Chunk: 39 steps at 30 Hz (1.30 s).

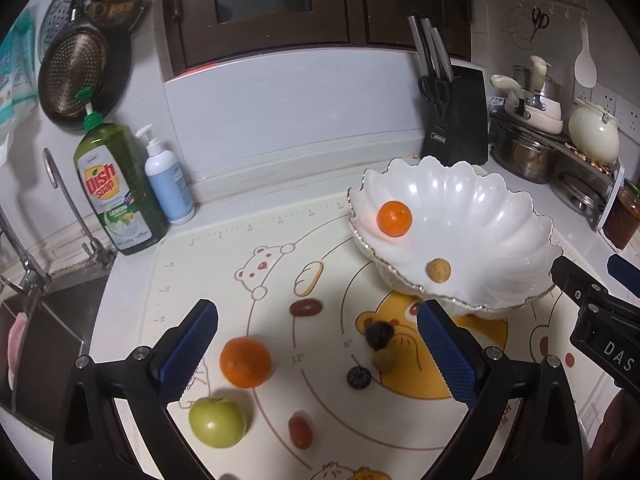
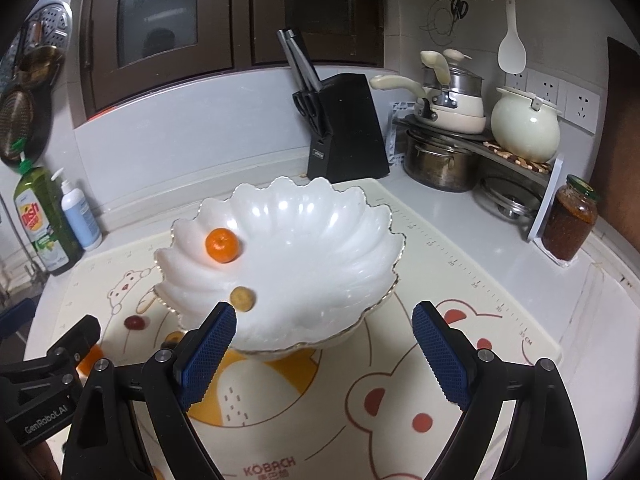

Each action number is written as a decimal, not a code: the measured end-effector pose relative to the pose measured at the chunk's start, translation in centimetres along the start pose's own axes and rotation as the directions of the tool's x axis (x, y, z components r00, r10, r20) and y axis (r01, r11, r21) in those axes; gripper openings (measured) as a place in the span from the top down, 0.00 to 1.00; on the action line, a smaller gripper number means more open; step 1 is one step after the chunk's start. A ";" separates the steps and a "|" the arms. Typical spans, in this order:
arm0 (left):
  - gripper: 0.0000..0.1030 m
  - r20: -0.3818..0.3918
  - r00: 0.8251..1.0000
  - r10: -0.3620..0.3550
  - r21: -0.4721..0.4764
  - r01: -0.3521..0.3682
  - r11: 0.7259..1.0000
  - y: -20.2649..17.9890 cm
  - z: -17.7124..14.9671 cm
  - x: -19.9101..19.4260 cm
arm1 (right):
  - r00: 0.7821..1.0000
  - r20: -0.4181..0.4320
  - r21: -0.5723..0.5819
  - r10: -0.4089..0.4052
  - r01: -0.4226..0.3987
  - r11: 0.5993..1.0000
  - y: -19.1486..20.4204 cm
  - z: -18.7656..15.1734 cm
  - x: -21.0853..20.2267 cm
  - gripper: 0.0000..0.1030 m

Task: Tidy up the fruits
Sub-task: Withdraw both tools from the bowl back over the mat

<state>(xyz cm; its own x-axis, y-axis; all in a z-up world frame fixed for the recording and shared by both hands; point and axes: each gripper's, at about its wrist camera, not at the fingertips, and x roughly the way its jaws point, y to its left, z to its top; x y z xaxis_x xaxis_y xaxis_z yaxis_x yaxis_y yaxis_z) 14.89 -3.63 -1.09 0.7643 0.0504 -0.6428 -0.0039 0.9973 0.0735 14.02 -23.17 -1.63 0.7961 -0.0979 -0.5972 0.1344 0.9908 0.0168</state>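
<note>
Both tools, left (image 1: 316,350) and right (image 2: 324,350), gape empty; 2 fruits in bowl (image 2: 340,240), 7 on mat (image 1: 224,264).

The left gripper (image 1: 318,354) has black angular arms with silver round screws and blue cross-hatched fingers (image 1: 188,350) with saw-toothed inner edges. The right gripper (image 2: 324,354) is built alike; its black body shows white letters "DAS", and the left one's reads "GenRobot.AI".
</note>
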 end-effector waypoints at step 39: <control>0.01 -0.045 0.995 0.085 -0.077 -0.088 0.993 8.0 -10.7 -5.3 | 0.980 -0.034 -0.134 0.196 -0.199 0.971 8.7 -7.8 -4.6 0.12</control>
<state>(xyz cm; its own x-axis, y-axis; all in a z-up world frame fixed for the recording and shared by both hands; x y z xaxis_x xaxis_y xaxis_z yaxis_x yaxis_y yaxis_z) 3.90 4.66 -5.19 0.7317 0.1371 -0.6677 -0.1207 0.9901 0.0711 6.89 -13.40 -4.98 0.7862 0.1018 -0.6095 -0.1069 0.9939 0.0281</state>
